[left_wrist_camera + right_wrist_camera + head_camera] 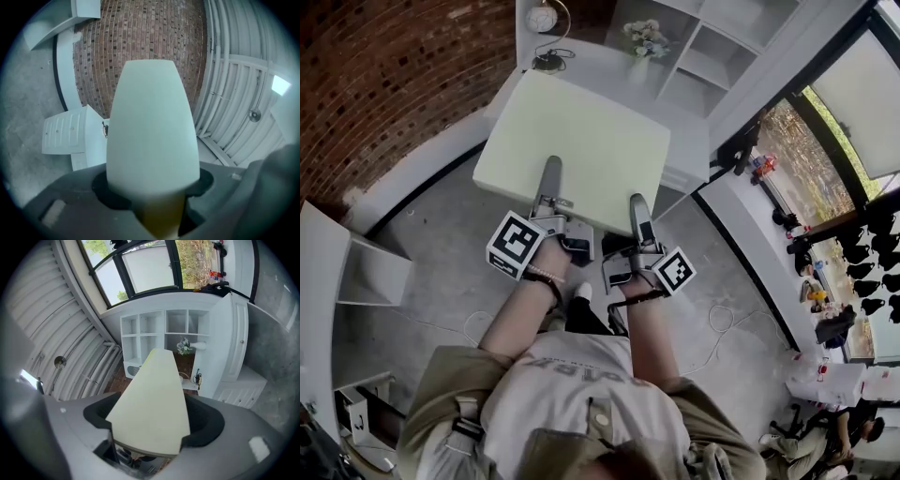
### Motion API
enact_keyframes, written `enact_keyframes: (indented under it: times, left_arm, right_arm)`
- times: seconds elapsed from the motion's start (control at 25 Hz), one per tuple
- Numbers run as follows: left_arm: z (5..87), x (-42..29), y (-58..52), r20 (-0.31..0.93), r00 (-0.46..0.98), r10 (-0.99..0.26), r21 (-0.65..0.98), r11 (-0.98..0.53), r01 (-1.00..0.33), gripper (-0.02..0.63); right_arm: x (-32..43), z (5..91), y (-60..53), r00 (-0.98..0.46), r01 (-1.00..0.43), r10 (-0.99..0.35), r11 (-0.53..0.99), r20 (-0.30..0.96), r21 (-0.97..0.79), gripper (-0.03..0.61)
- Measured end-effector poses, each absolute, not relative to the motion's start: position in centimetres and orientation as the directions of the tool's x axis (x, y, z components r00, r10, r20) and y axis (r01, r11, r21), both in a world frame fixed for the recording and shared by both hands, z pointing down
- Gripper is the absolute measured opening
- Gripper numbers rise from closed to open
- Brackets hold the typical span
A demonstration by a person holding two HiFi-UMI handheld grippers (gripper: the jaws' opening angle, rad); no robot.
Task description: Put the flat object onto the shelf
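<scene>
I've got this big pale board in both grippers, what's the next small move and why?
Probably let the right gripper finish closing on the large flat cream board: its jaws are closing around the near edge while the left gripper grips alongside, and the white cubby shelf stands ahead.

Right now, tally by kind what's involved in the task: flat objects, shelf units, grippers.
Flat board: 1
Shelf unit: 1
Grippers: 2, left gripper and right gripper, the right's jaws closing with the board between them
Total: 4
</scene>
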State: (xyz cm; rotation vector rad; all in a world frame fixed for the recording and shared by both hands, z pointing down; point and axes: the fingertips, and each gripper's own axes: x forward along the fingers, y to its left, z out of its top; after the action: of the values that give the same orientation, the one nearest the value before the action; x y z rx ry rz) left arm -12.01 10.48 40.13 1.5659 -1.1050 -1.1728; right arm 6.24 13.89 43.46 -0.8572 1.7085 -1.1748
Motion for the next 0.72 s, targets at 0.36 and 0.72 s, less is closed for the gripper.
enact_keyframes:
  times: [0.36,0.72]
  left_arm:
    - [40.5,-9.0,4.4,-0.232,0.222,-0.947,0.948,-0.272,-0.166,0.299]
    - [37.7,-4.1,-3.1,-0.328,0.406,-0.853,0.858,-0.449,-0.249,0.355]
  right_arm:
    - [9.3,44.2,7.9,-0.359,-0.055,-0.889,0.324,-0.284,-0.944,0.336]
    - [13.3,41.1,-1.0,-0.357,-0.054,-0.855,0.42,-0.375,-0.906,0.324]
